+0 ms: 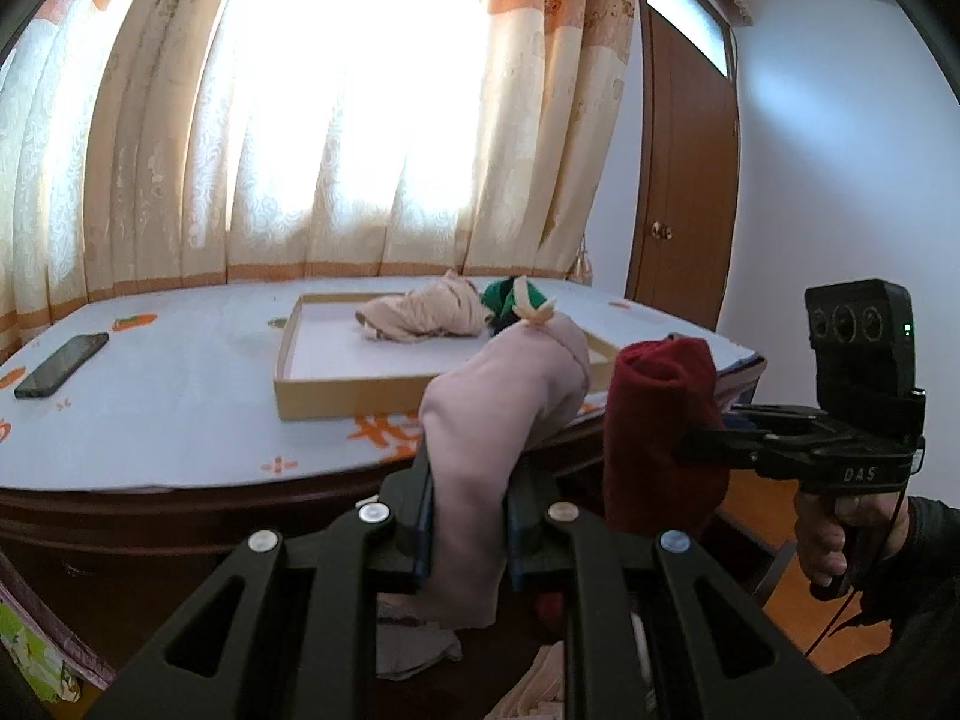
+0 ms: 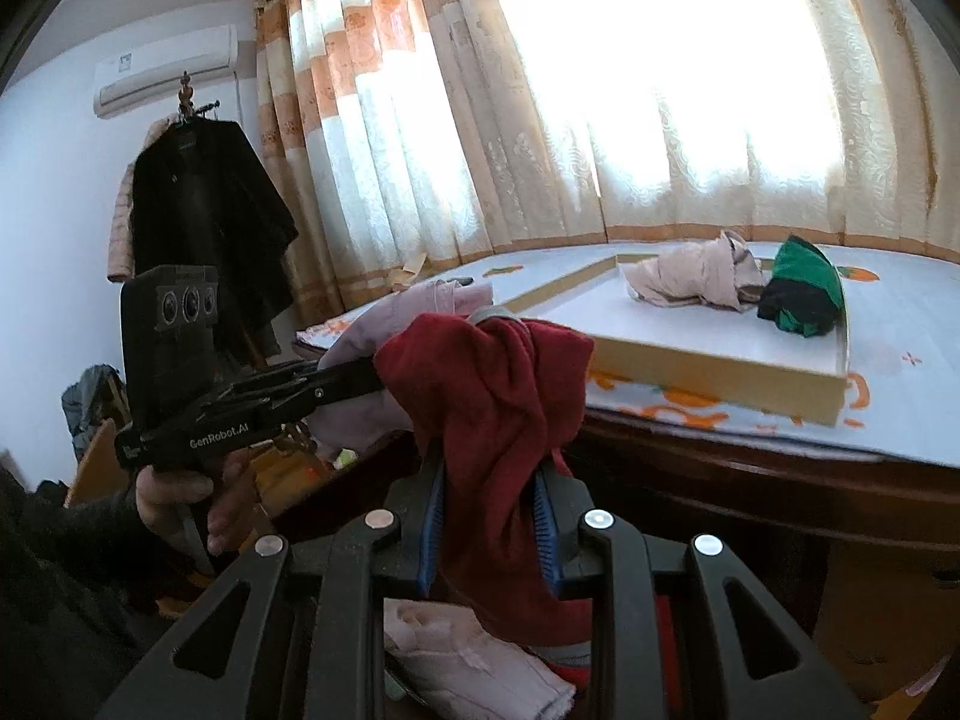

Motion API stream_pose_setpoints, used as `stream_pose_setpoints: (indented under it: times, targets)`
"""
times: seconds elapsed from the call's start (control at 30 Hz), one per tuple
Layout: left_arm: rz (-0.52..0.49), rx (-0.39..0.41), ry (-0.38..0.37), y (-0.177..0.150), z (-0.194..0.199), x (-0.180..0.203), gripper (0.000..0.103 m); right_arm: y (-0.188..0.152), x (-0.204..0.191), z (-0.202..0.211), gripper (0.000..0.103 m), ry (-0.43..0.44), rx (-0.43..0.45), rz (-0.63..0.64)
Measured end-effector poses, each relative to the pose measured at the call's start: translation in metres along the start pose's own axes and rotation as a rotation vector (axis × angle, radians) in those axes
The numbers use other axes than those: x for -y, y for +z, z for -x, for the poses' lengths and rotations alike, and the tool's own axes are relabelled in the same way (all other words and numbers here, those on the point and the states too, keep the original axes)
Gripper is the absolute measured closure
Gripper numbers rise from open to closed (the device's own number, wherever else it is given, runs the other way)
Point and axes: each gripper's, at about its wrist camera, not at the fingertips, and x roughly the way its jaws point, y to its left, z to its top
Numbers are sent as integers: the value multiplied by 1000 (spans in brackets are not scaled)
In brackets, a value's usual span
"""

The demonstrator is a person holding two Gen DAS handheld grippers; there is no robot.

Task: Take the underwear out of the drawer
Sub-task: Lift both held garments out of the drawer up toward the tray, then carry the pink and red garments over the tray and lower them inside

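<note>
Red underwear (image 2: 498,408) between right jaws

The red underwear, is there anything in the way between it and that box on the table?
Nothing visible blocks it. The red underwear, pinched in the right hand-held gripper, hangs in front of the table edge, and the near wall of the shallow box is low. Beige and green-black clothes lie at the far side.

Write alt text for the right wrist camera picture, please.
The right gripper clamps dark red underwear in front of a table bearing a shallow box of clothes; the left gripper beside it holds a pale pink garment.
</note>
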Motion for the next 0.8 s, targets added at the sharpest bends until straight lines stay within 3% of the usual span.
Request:
stream_pose_setpoints:
  times: [0.8]
  targets:
    - [24, 24, 48, 61, -11, -9, 87, 65, 9, 0, 75, 20, 46, -75]
